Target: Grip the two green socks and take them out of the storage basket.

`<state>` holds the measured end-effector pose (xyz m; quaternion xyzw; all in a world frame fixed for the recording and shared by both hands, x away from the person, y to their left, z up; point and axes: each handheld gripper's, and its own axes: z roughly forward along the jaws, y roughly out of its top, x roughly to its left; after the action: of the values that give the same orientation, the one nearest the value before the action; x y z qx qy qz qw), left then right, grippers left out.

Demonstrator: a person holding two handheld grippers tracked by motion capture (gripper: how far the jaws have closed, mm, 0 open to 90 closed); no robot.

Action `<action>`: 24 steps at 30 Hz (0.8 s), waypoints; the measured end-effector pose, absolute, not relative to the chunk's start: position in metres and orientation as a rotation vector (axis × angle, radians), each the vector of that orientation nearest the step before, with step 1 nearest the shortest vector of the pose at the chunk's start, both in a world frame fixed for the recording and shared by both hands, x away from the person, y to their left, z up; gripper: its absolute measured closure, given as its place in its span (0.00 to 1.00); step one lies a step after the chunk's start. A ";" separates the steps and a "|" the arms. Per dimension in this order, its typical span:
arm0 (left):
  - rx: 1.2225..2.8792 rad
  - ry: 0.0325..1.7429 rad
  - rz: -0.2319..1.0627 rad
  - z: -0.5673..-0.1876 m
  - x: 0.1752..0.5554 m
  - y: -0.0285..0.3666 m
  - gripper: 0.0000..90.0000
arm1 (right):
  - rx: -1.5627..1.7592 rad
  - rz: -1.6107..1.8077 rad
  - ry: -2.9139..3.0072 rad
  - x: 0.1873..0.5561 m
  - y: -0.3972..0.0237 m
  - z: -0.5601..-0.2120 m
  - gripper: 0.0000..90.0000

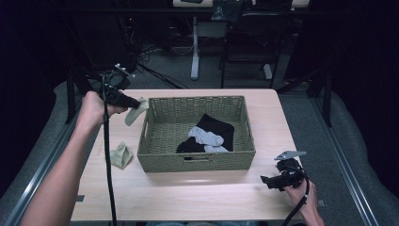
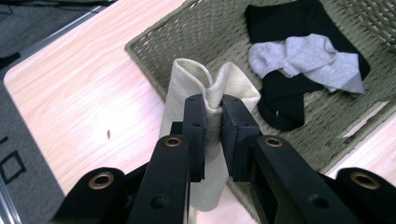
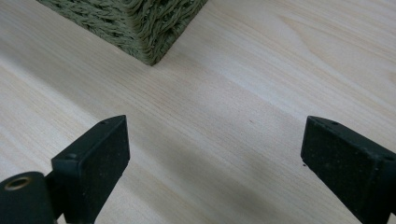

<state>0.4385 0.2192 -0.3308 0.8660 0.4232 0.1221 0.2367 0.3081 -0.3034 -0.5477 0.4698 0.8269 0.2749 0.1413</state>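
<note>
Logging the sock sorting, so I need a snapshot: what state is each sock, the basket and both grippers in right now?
Left gripper: shut on the held beige sock.
Held beige sock: lifted, hanging by the basket's left rim.
Second beige sock: crumpled on the table, left of the basket.
Basket: upright, holding socks.
Black socks: in the basket.
Grey socks: lying on the black socks.
Right gripper: open, empty.

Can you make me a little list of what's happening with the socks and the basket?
held sock: pale green sock, pinched in the left gripper, beside the basket's left rim
basket: woven green basket on the wooden table
inside basket: black socks and grey socks
still on table: another pale green sock, left of the basket
right gripper: right gripper open, holding nothing, low over the table near the basket's corner
</note>
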 end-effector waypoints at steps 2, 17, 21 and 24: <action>2.382 1.192 0.345 -0.334 0.437 0.230 0.90 | 1.369 0.797 2.387 0.309 -0.305 -0.549 0.08; 2.388 1.353 0.291 -0.384 0.432 0.273 0.90 | 1.362 0.791 2.393 0.310 -0.303 -0.550 0.08; 2.394 1.402 0.272 -0.404 0.433 0.282 0.90 | 1.358 0.795 2.400 0.310 -0.302 -0.550 0.08; 2.384 1.438 0.253 -0.419 0.433 0.288 0.90 | 1.355 0.799 2.401 0.310 -0.302 -0.550 0.08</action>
<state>0.4333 0.2878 -0.4191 0.8400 0.5066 0.0892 0.1723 0.3096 -0.3019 -0.5503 0.4677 0.8288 0.2759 0.1350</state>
